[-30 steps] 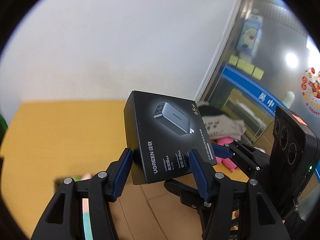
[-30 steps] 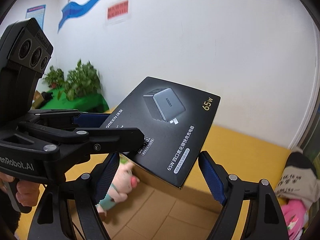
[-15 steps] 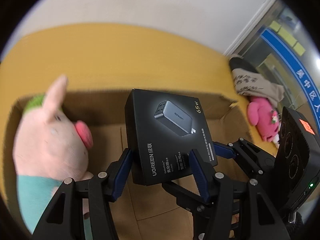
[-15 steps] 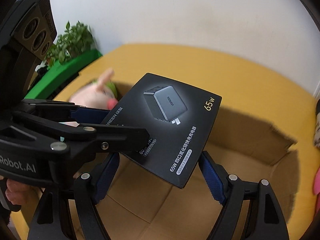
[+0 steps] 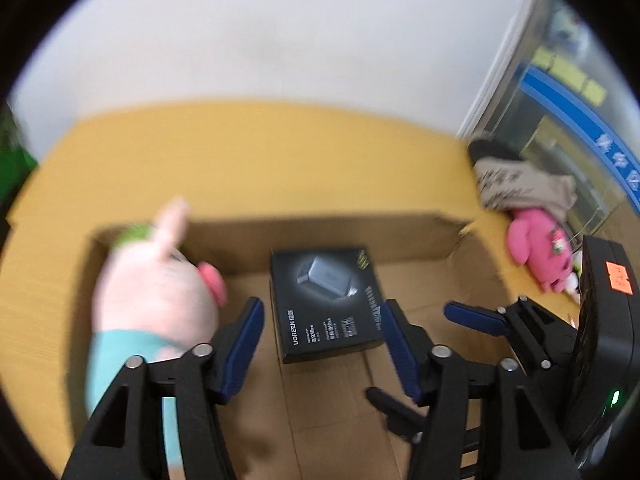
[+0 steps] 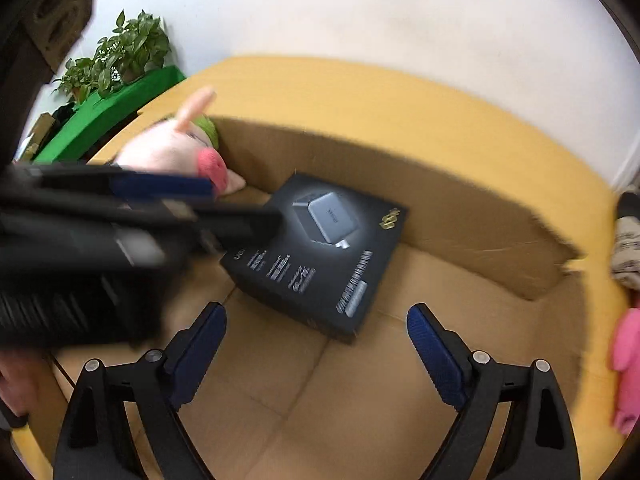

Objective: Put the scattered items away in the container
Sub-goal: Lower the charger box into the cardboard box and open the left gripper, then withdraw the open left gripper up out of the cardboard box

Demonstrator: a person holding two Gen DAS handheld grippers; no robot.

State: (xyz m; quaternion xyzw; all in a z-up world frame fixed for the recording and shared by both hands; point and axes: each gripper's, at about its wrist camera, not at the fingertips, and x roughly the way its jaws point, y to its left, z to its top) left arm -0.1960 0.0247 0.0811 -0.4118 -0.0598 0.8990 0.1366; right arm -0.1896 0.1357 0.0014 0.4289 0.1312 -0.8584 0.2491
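Note:
The black charger box (image 5: pixel 326 304) (image 6: pixel 320 248) lies inside the open cardboard carton (image 5: pixel 320 236) (image 6: pixel 440 208), on its bottom near the back wall, a little blurred. My left gripper (image 5: pixel 322 312) hovers just above it with its jaws opening; the blue pads (image 5: pixel 244 344) stand clear of the box's sides. My right gripper (image 6: pixel 316 316) is held nearer than the box, its jaws opening wide with nothing between them. A pink pig plush (image 5: pixel 156 292) (image 6: pixel 172 152) leans in the carton's left corner. The blurred left gripper covers the box's left corner in the right wrist view.
The carton stands on a yellow table (image 5: pixel 240 152). A bright pink plush (image 5: pixel 536 248) (image 6: pixel 628 356) and a beige printed bag (image 5: pixel 520 184) lie on the table to the right of the carton. Green plants (image 6: pixel 120 52) stand beyond the table's left end. A white wall is behind.
Both grippers came down over the carton and spread their jaws. The charger box, gripped by the left gripper before, has left the pads and now lies in the carton.

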